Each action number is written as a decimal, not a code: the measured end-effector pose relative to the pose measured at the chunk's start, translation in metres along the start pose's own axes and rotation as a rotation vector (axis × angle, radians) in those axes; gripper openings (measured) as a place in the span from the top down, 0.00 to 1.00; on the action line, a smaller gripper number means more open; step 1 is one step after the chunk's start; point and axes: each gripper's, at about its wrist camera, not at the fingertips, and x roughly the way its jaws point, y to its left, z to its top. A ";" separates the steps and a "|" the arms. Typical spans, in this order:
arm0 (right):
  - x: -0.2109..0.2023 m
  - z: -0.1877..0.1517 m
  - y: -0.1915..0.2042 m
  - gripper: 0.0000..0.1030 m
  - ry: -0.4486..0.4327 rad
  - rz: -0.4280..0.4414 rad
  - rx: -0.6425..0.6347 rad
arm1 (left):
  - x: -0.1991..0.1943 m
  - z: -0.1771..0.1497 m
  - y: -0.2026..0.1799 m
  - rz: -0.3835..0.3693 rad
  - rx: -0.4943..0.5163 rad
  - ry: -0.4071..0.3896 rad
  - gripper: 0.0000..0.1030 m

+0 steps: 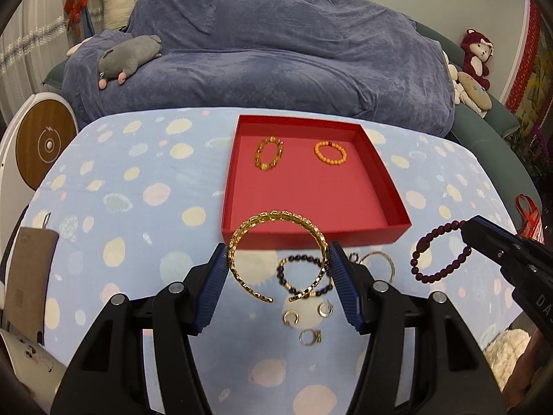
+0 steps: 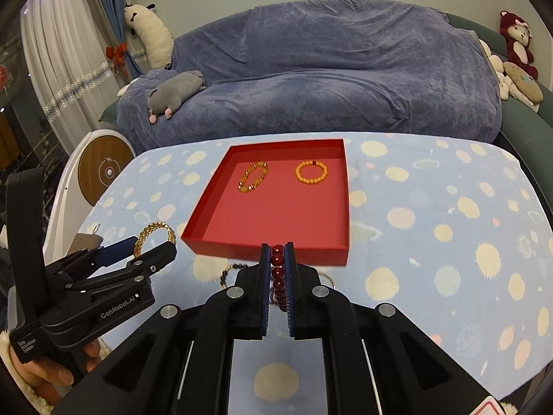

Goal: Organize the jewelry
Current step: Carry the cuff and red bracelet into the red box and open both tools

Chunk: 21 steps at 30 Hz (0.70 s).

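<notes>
My left gripper [image 1: 278,254] is shut on a gold open bangle [image 1: 276,219], held above the table just before the red tray [image 1: 383,176]. In the right wrist view that gold bangle [image 2: 153,233] shows at the left. My right gripper [image 2: 277,252] is shut on a dark red bead bracelet [image 2: 277,269]; in the left wrist view this dark red bracelet [image 1: 439,257] hangs from its tip at the right. An amber bracelet [image 1: 269,154] and an orange bead bracelet [image 1: 330,153] lie in the tray. A black bead bracelet [image 1: 300,273], a thin gold bangle [image 1: 380,263] and small rings [image 1: 311,336] lie on the cloth.
A spotted light-blue cloth [image 2: 449,224] covers the table. Behind it stands a sofa under a blue throw [image 2: 328,69] with plush toys. A brown pouch [image 1: 29,283] lies at the table's left edge, and a round white device [image 1: 45,145] stands beside it.
</notes>
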 end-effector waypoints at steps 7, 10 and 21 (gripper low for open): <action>0.048 0.057 0.004 0.93 -0.005 0.033 -0.008 | 0.038 0.054 -0.005 -0.014 0.005 -0.020 0.46; 0.075 0.075 0.002 0.93 0.009 0.044 0.002 | 0.062 0.071 -0.002 -0.028 -0.015 0.001 0.46; 0.171 0.091 -0.026 0.93 0.117 0.105 0.120 | 0.142 0.094 0.005 -0.011 -0.016 0.074 0.46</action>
